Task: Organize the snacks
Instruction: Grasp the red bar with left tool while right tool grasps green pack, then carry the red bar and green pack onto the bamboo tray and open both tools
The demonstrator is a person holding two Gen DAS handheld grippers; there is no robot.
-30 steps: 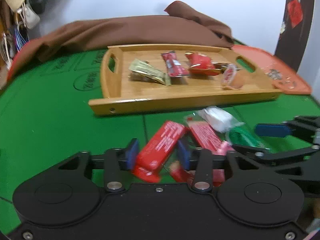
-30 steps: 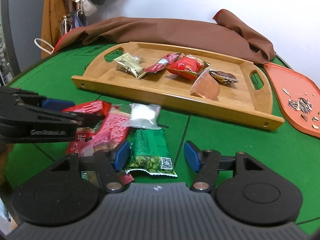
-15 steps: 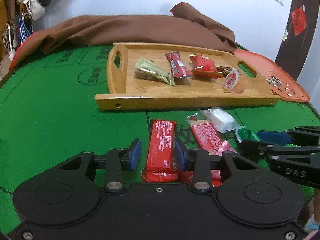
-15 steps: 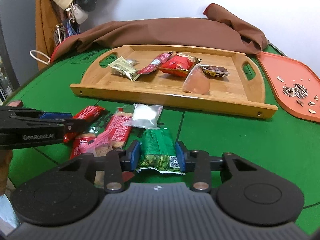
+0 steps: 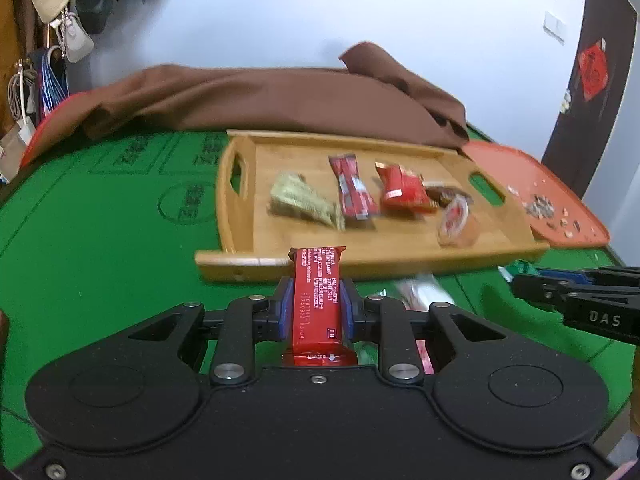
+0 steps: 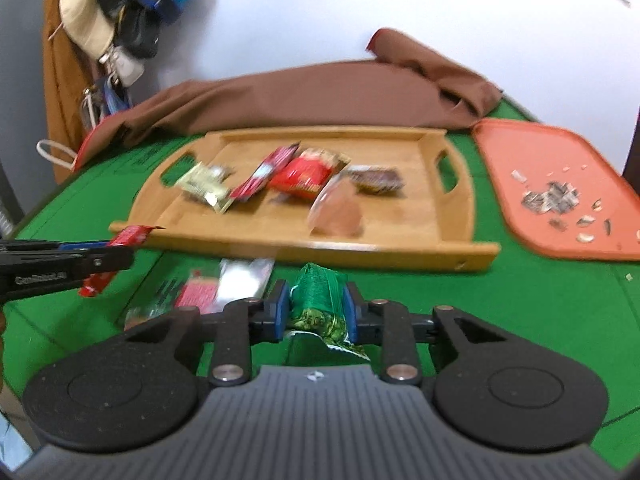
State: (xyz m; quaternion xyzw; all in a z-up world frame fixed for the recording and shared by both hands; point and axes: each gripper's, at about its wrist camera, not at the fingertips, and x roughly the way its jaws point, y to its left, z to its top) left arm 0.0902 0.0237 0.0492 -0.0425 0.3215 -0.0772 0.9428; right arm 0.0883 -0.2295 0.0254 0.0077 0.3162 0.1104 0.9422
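Note:
My left gripper (image 5: 316, 304) is shut on a long red snack bar (image 5: 317, 300) and holds it above the green table, just in front of the wooden tray (image 5: 400, 266). My right gripper (image 6: 314, 306) is shut on a green snack packet (image 6: 318, 300), lifted off the table. The tray (image 6: 404, 250) holds several snacks: a beige packet (image 5: 304, 200), a red stick (image 5: 354, 190), a red bag (image 5: 404, 190), a jelly cup (image 5: 454, 220). A white packet (image 6: 244, 280) and a red-pink wrapper (image 6: 196, 294) lie on the table in front of the tray.
An orange tray (image 6: 556, 184) with sunflower seeds lies at the right. A brown cloth (image 5: 260, 100) is heaped behind the wooden tray. Bags and hats (image 6: 120, 20) hang on the left wall. The left gripper shows in the right wrist view (image 6: 60, 266).
Both grippers closed on their snacks and lifted them: the left took the red bar, the right the green packet. Both moved up and toward the tray.

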